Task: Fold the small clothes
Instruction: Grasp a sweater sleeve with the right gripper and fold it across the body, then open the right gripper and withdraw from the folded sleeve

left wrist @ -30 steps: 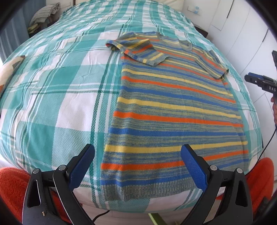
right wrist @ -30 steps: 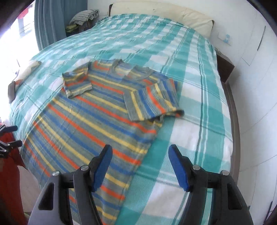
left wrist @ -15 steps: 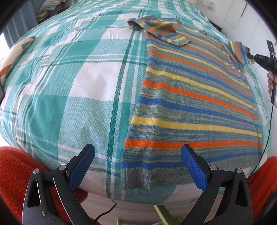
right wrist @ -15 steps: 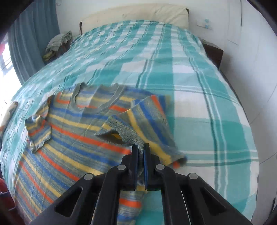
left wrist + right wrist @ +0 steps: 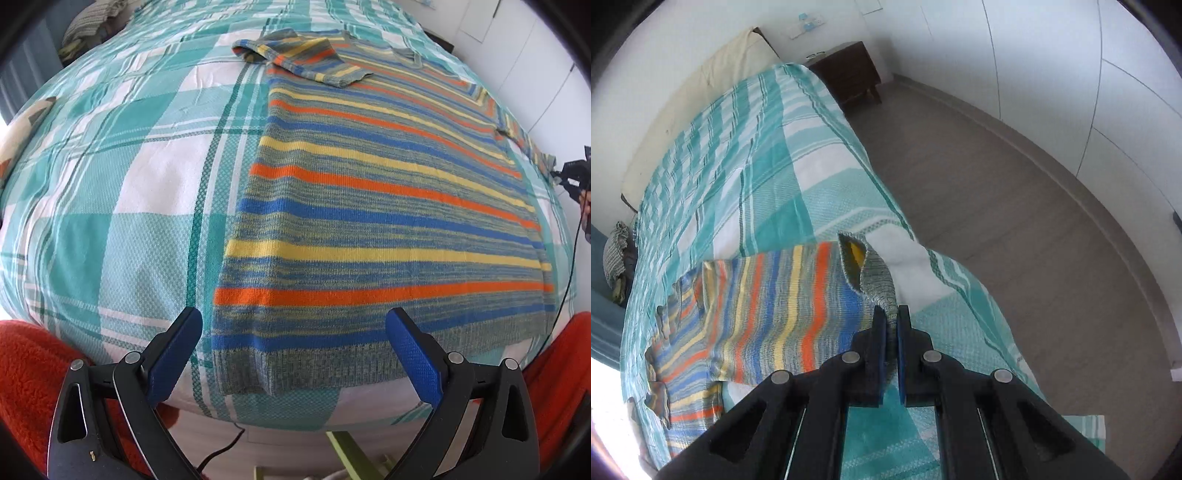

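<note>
The sweater [image 5: 388,206] is a grey-green knit crossed by orange, yellow and blue stripes, with a speckled grey ribbed hem. The bedspread [image 5: 122,177] is a teal, pale aqua and white plaid with thin dark green lines. Both grippers are black with blue pads [image 5: 413,354]. The nightstand [image 5: 849,74] is dark brown, the pillow [image 5: 713,85] cream, the floor [image 5: 997,184] grey.

1. The left wrist camera sits low at the foot of the bed [image 5: 110,184], looking up its length, close to the striped shirt [image 5: 369,221] hem.
2. The right wrist camera looks from the bed's right side, tilted down across the sleeve toward the pillow [image 5: 701,92] and floor [image 5: 997,184] (horizon strongly slanted).
3. Both views share the shirt and plaid cover; the right tool [image 5: 569,177] shows at the left view's edge.
</note>
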The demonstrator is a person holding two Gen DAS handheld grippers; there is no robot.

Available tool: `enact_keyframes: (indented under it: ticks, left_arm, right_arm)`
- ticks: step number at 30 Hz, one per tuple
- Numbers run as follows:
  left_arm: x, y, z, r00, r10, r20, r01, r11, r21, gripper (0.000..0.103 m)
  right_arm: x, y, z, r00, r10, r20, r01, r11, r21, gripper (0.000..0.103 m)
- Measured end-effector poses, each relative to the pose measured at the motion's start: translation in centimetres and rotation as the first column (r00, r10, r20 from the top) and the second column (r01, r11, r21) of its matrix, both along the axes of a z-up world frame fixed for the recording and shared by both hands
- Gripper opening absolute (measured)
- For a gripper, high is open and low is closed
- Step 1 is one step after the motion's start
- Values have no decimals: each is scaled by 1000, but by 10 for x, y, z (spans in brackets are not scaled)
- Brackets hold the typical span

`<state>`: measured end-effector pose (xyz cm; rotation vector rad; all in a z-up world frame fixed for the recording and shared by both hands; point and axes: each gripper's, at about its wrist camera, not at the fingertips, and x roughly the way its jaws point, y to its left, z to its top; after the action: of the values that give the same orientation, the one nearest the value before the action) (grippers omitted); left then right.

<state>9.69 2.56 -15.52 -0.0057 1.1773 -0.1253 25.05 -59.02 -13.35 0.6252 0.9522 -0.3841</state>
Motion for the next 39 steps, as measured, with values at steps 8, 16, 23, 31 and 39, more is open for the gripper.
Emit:
enact_keyframes:
  ticks: [8,16,23,31,39]
  left_arm:
    - [0,2,-4,1000,6,-11,-6,1000,9,100]
    - [-6,10,1,999,28,22,-29,1000,9,100]
    - [-5,15,6,996,39,75,-37,999,-20,100]
    - [-7,16,9,992,41,120,-41,999,-3,100]
    - [-11,19,15,984,47,175,-52,998,23,100]
  right_arm:
    - [-13,-6,-33,997,-57,-48,60,996,67,4]
    - [-46,-12,-25,989,-125,-77,122,992,-37,21]
    - [-142,6,12,982,-191,6,188,958,-217,63]
    - [-226,103,55,973,-5,229,70,958,-278,80]
    - [-233,181,58,949,165,270,-44,914,-404,85]
